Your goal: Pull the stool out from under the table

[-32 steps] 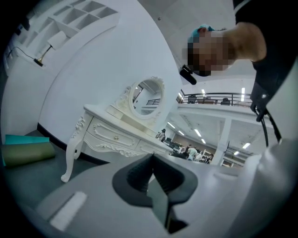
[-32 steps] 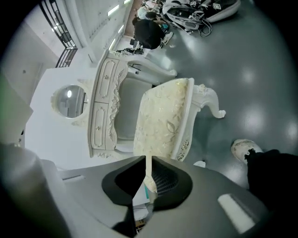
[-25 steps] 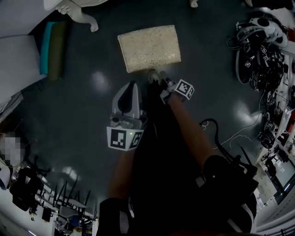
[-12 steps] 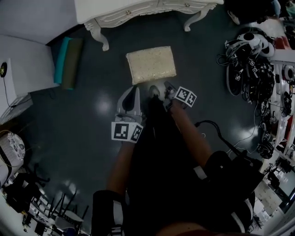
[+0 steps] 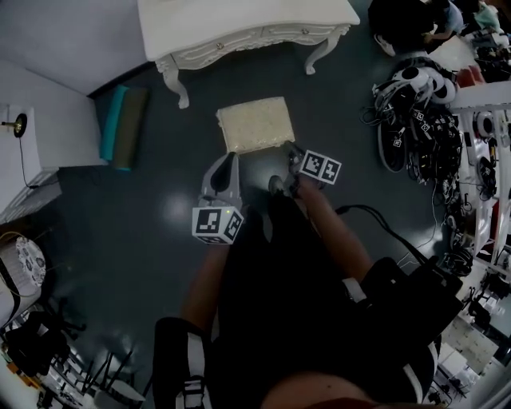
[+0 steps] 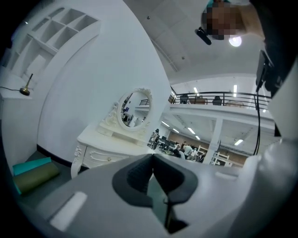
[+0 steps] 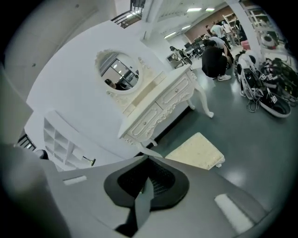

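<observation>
Mats: two rolled pads, one teal, one olive, lying side by side on the dark glossy floor by the white wall, far left.
L arm: bare forearm reached fwd from the dark-clothed torso; gripper about level, aimed at the table.
Left gripper: smooth grey plastic shell w/ ribbed black pads; jaws pressed together, nothing between them.
L cube: white, w/ black-and-white square marker patterns on its faces.
Table: white dressing table w/ flat top, carved scroll trim, curved legs, small round drawer knobs; oval mirror in a carved white frame stood on it.
Stool: rectangular seat w/ cream, nubby fabric and short white feet; it stood on open floor in front of the table, clear of the tabletop, just ahead of both grippers and touching neither.
Right gripper: same grey shell and ribbed black pads; jaws closed tip to tip, empty.
R arm: bare forearm fwd, gripper tilted down toward the stool.
R cube: white, two square markers showing.
Gear pile: black-and-white devices and tangled black cables at far right, some w/ small square markers.
</observation>
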Available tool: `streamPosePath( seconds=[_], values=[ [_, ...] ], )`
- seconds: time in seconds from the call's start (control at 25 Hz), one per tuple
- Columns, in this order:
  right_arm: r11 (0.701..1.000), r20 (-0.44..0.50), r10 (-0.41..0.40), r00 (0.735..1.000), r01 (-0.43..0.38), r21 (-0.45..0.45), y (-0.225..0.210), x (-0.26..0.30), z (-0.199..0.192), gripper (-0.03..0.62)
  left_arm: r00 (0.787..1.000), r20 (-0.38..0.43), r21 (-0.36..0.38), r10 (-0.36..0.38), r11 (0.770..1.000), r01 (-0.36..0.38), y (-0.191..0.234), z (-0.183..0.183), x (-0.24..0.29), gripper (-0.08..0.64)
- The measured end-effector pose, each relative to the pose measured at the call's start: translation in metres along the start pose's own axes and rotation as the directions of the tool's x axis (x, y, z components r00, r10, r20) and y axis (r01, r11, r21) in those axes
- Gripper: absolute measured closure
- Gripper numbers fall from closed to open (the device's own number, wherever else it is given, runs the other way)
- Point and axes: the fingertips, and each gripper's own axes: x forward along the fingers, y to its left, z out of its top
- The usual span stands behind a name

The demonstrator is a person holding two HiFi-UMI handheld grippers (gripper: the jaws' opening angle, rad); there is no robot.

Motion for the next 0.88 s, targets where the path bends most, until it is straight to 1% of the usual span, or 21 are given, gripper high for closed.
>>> streamPosePath(
  seconds=[0.2, 0.36, 0.52, 0.6, 0.76, 0.88],
  values=[
    [0.995, 0.015, 0.017, 1.0, -0.015, -0.094, 0.028, -0.025, 0.024, 0.595, 0.999, 0.001, 0.017, 0.037, 0.999, -0.037, -0.012, 0.016, -0.002, 0.551],
    [0.979, 0.027, 0.035, 0.999, -0.028, -0.204, 0.048, -0.045, 0.046, 0.595, 0.999, 0.018, 0.035, 0.052, 0.998, -0.052, -0.029, 0.029, 0.0, 0.551],
    [0.963, 0.042, 0.058, 0.997, -0.045, -0.264, 0.06, -0.062, 0.062, 0.595, 0.997, 0.039, 0.017, 0.061, 0.998, -0.062, -0.044, 0.036, 0.004, 0.551],
    [0.95, 0.044, 0.071, 0.996, -0.054, -0.309, 0.068, -0.072, 0.068, 0.595, 0.997, 0.051, 0.021, 0.066, 0.998, -0.067, -0.055, 0.04, 0.006, 0.551],
    [0.912, 0.062, 0.082, 0.995, -0.05, -0.408, 0.075, -0.091, 0.082, 0.595, 0.994, 0.07, 0.025, 0.082, 0.996, -0.084, -0.072, 0.044, 0.009, 0.551],
    [0.892, 0.088, 0.088, 0.992, -0.039, -0.45, 0.077, -0.105, 0.091, 0.595, 0.993, 0.068, 0.019, 0.094, 0.995, -0.095, -0.079, 0.04, 0.007, 0.551]
  ],
)
